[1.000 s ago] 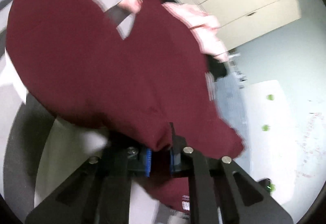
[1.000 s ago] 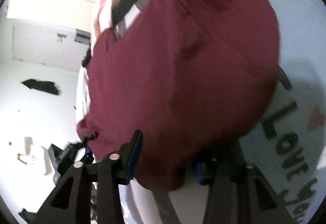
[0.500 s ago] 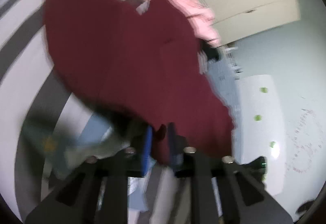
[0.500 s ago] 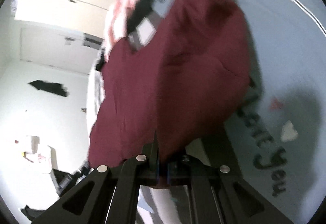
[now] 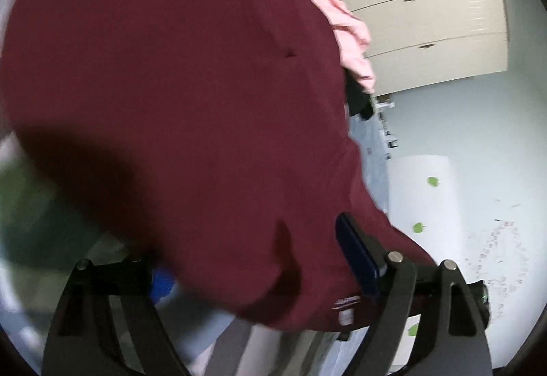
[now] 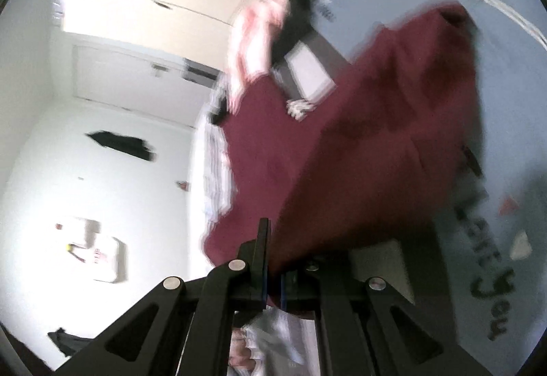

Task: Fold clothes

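A maroon garment fills most of the left wrist view. My left gripper has its jaws wide and still opening; the cloth's lower edge, with a small label, sags between the blue pads and neither pad presses on it. In the right wrist view my right gripper is shut on a hem of the same maroon garment, which stretches up and to the right over the bed. That view is blurred.
A pink garment and a black one lie beyond the maroon cloth. The bedcover has grey stripes and dark lettering. Cream wardrobe doors stand behind. Something green sits at the left.
The left jaws, shut on the maroon cloth before, have swung wide apart. The right jaws closed on the cloth and rose with it, so the garment now hangs stretched.
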The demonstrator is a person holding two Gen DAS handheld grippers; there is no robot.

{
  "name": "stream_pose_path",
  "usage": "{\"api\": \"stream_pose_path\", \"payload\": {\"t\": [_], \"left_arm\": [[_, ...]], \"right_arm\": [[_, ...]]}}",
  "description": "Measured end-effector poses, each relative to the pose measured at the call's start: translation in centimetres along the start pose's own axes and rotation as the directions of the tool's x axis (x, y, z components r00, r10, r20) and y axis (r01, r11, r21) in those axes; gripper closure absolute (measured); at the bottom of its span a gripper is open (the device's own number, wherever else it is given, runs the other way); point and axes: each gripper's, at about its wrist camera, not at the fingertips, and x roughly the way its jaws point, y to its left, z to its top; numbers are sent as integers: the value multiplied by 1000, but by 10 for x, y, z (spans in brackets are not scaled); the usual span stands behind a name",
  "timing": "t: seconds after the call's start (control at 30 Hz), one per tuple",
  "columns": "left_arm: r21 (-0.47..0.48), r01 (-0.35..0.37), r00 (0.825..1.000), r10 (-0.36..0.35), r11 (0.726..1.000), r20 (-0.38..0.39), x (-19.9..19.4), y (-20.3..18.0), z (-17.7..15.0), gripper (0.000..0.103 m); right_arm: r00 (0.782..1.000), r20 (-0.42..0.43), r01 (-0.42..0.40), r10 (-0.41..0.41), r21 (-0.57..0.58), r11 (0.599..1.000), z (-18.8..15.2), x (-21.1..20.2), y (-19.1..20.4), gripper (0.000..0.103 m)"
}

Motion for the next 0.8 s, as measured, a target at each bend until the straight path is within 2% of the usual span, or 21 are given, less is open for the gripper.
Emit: {"api": "stream_pose_path", "payload": {"t": [0.13, 0.2, 0.23, 0.27, 0.33, 0.43, 0.67, 0.73, 0.8], "left_arm": [[-47, 96, 995, -97, 994, -4, 23, -8, 17, 23], [-56, 163, 986, -164, 985, -10, 27, -19, 24, 26], [-29, 189, 982, -189, 982, 1, 23, -28, 27, 36], [33, 194, 981, -195, 980, 8, 14, -41, 28, 52], [100, 194, 981, -194, 976, -6, -1, -53, 29, 63], [99, 226, 974, -225, 969, -19, -27, -59, 25, 66], [136, 223, 973, -212, 965, -89, -69, -63, -1, 66], [159, 194, 979, -181, 968, -89, -67, -60, -10, 66], [179, 123, 990, -108, 976, -90, -53, -53, -20, 66]], "right_arm": [[997, 41, -61, 62, -15, 998, 26, -4, 24, 99], [999, 43, -32, 33, -26, 999, 35, 5, 25, 99], [999, 37, -16, 16, -22, 1000, 38, 9, 22, 99], [999, 32, 1, 0, -18, 1000, 40, 14, 20, 99], [999, 22, 30, -29, -18, 999, 39, 19, 14, 99], [998, 21, 55, -56, 5, 998, 33, 20, 1, 99], [993, -23, 121, -120, 50, 991, 13, 29, -32, 99], [987, -53, 151, -149, 33, 988, 2, 33, -39, 99], [979, -86, 186, -184, 10, 983, -10, 37, -46, 99]]}}
